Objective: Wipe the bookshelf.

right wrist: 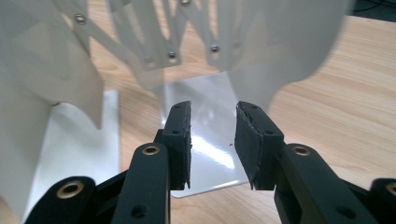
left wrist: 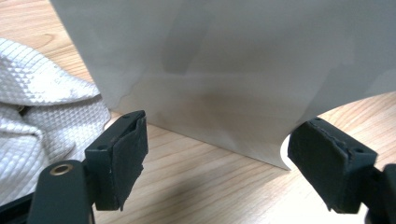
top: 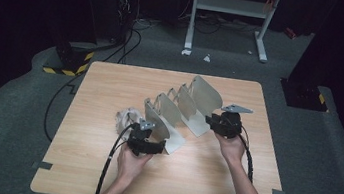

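A white metal rack [top: 181, 108] of several upright curved plates, joined by riveted scissor bars [right wrist: 154, 42], stands across the middle of the wooden table [top: 111, 84]. My left gripper [top: 155, 148] sits low at the rack's near end, jaws wide open, facing the front plate [left wrist: 224, 70] with only bare wood between its pads [left wrist: 123, 158]. My right gripper [top: 213, 123] is at the rack's far end, open, with the flat base plate [right wrist: 205, 98] beyond its fingertips [right wrist: 180, 140] and nothing gripped. A curved plate [right wrist: 280, 46] hangs close above and to its right.
A crumpled white quilted cloth [top: 124, 118] lies on the table just left of the rack's near end, close beside my left gripper's jaw [left wrist: 42, 102]. Black cables trail from both grippers toward the table's front edge. A white stand [top: 230, 6] is on the floor beyond.
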The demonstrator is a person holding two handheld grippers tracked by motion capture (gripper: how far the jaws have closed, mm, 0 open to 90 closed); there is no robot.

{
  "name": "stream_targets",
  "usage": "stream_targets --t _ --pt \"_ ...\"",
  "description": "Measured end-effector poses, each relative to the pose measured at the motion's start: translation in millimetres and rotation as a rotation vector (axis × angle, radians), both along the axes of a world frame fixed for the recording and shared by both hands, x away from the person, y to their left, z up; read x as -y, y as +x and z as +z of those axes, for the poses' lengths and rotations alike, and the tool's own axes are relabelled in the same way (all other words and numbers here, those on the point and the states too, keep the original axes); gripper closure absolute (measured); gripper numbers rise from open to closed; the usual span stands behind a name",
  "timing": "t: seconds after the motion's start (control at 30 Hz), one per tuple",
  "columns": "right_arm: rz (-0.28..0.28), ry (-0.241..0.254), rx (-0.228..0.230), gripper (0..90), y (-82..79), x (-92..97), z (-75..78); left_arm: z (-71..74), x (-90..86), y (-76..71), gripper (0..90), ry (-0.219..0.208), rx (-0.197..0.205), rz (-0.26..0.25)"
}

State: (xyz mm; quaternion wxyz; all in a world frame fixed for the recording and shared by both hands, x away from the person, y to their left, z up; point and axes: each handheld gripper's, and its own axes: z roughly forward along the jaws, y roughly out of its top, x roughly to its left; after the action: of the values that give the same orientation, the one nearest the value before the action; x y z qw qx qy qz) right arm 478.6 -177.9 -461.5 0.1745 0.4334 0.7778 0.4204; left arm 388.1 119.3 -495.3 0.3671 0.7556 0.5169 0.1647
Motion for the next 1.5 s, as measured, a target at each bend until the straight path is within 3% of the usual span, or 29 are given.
stream_targets --t 0.27,0.77,1.23,1.33,1.4,1.5 --pt "-0.052 -0.027 -0.009 67.7 6.0 8.2 -1.8 0.7 -9.4 -0.7 21.5 -0.006 0.003 0.023" --pt "-0.108 -0.020 -0.013 67.4 25.4 7.1 -0.2 0.8 -17.5 0.3 24.2 -0.019 0.008 0.050" --pt "-0.106 -0.026 -0.025 72.4 34.9 3.6 -12.9 0.9 -12.9 -0.8 29.5 -0.017 0.013 0.043" --pt "-0.105 -0.037 -0.028 73.3 36.4 1.7 -14.6 0.5 -9.0 0.8 29.1 -0.010 0.000 0.037" --pt "-0.095 -0.062 -0.059 74.5 40.8 -1.0 -14.0 0.2 -6.7 2.1 29.0 0.000 -0.003 0.034" --pt "-0.094 -0.069 -0.040 79.9 43.1 -4.2 -11.9 0.0 -5.2 3.4 29.1 0.010 -0.008 0.033"
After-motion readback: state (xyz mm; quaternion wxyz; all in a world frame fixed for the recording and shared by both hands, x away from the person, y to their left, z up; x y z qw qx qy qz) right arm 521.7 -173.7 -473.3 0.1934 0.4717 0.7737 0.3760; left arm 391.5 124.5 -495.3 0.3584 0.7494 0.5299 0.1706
